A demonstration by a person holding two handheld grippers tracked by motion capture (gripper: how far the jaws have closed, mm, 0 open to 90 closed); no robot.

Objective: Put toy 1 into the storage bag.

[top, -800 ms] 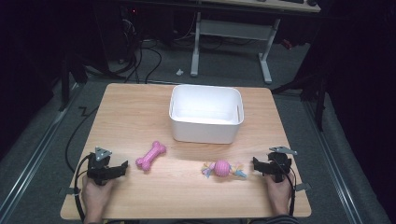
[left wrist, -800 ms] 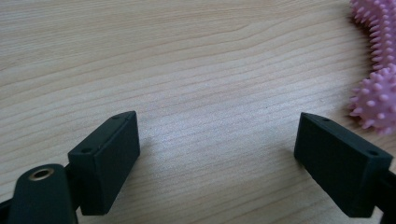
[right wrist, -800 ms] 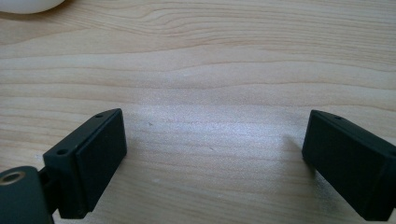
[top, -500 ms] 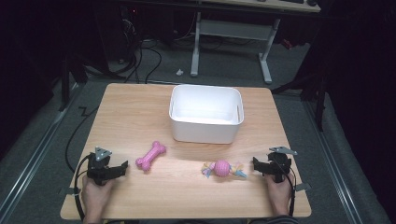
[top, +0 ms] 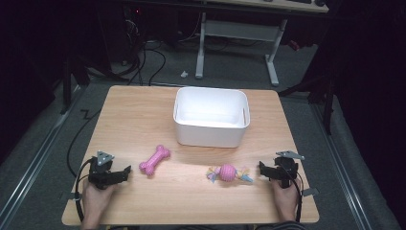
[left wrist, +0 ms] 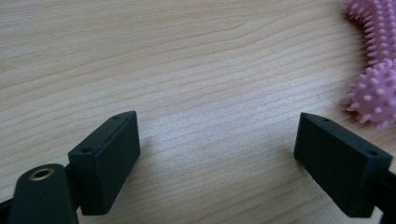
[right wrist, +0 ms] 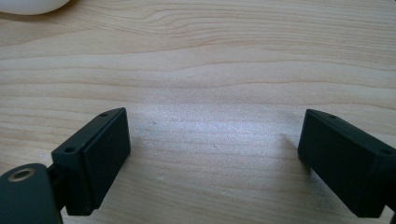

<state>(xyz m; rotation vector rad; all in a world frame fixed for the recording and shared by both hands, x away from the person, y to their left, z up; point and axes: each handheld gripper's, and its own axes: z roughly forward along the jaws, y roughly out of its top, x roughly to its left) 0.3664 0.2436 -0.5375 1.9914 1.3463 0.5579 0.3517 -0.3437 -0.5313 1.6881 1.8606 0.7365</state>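
A pink spiky bone toy (top: 155, 160) lies on the wooden table left of centre; its end (left wrist: 373, 56) shows at the right edge of the left gripper view. A pink ball toy with coloured rope ends (top: 228, 173) lies right of centre. My left gripper (top: 125, 171) rests near the front left corner, open, with bare wood between its jaws (left wrist: 217, 140). At the front right my right gripper (top: 261, 168) sits just right of the ball toy, open over bare wood (right wrist: 215, 140).
A white rectangular bin (top: 211, 116) stands at the middle back of the table (top: 134, 110); its corner (right wrist: 32, 5) shows in the right gripper view. Dark floor, cables and a desk frame (top: 273, 62) lie beyond the table's far edge.
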